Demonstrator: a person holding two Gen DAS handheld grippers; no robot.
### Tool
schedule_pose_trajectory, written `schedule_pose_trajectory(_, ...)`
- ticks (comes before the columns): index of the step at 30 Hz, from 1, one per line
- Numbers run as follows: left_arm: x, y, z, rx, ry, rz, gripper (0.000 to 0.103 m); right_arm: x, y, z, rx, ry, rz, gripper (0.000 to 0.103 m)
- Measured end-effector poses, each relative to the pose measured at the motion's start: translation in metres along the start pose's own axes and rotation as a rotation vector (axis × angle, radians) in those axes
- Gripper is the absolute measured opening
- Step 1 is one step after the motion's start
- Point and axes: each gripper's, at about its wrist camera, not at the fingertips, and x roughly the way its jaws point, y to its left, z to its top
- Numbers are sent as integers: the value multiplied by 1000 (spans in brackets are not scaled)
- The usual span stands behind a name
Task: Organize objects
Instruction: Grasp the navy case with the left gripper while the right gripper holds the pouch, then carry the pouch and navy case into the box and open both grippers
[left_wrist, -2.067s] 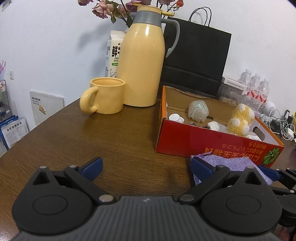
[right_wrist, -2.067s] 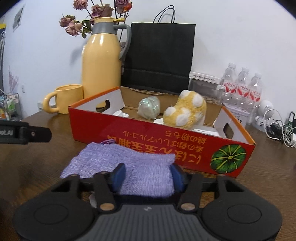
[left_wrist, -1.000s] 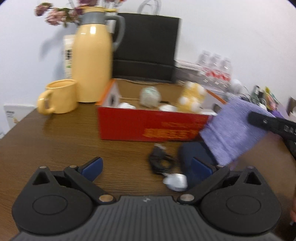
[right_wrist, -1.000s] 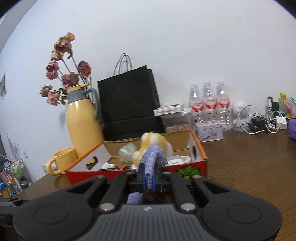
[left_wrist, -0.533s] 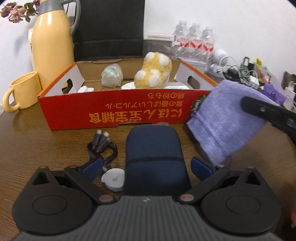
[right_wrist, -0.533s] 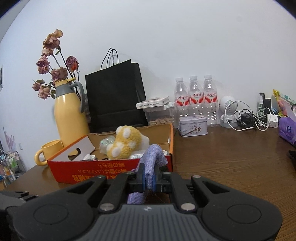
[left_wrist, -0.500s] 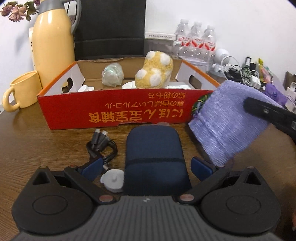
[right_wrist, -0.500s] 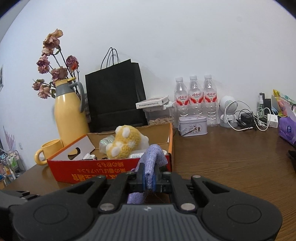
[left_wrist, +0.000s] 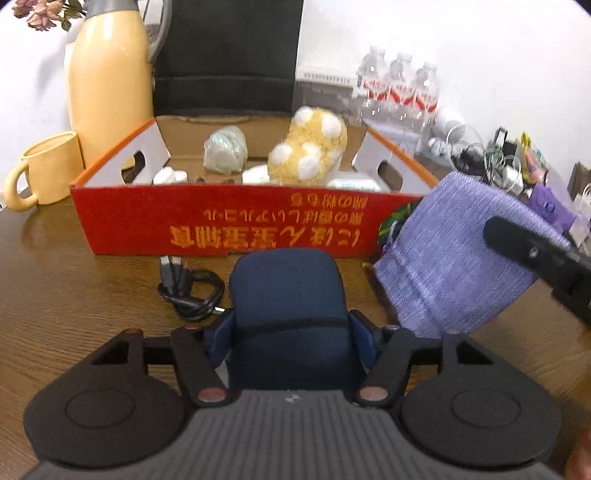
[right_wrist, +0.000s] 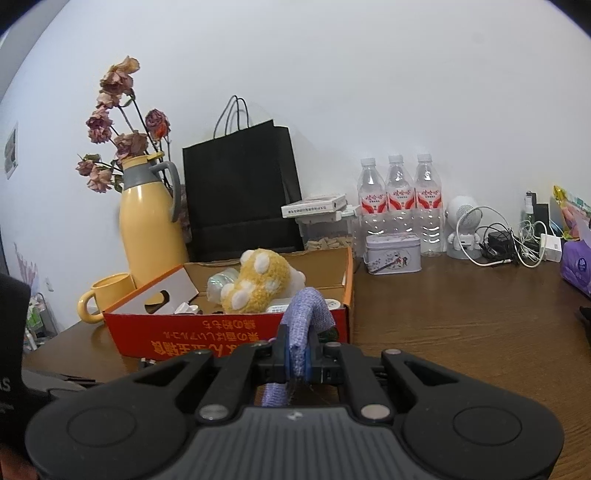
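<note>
Since a moment ago the left gripper has been sliding in over the navy case, and its jaws, wide apart then, are now closing around it, the blue pads drawing up against the case's sides while it is lying flat on the tabletop just in front of the red box. The right gripper is holding its jaws clamped shut on the purple cloth, which is hanging lifted off the wood beside the box's right corner. Inside the box a plush toy, a pale wrapped bundle and some small white pieces are already sitting, so part of the tidying looks done. The case, the cloth and the coiled black cable lying next to the case are still waiting outside, so I judge the job roughly midway.
</note>
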Motion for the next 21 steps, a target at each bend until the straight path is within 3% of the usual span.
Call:
schedule_pose_trajectory(11,-52,25,50,-9,-165,9,66,-7,27,39,-12,-141,73,6)
schedule_pose_trajectory(15,-53,42,74,-28,-211,35,66,13,45,60,-9,-172,88,6)
schedule_pose_trajectory(21,-29,69,102,-56,-224,48,66,64,69,68,-7,-138,101,6)
